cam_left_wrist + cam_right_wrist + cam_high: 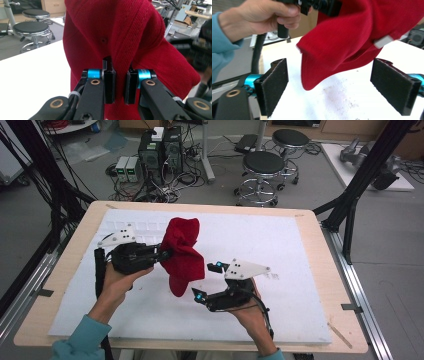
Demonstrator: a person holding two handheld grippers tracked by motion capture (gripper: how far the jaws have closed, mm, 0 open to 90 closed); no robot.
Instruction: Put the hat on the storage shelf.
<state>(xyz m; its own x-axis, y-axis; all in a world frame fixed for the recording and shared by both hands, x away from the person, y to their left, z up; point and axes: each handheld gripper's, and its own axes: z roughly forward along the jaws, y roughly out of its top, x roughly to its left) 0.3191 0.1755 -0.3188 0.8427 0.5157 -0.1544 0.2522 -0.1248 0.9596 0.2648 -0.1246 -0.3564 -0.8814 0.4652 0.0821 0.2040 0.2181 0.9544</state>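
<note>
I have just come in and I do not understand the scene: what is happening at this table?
A person works with a claw in each hand. The left claw is shut on a red knitted garment and holds it up above the white table cover. The right claw is open, close beside the garment's hanging lower end, not touching it.

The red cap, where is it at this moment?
In the high view the red cap hangs above the white mat, left of centre, pinched by the left gripper; the open right gripper is just beside its lower end.
</note>
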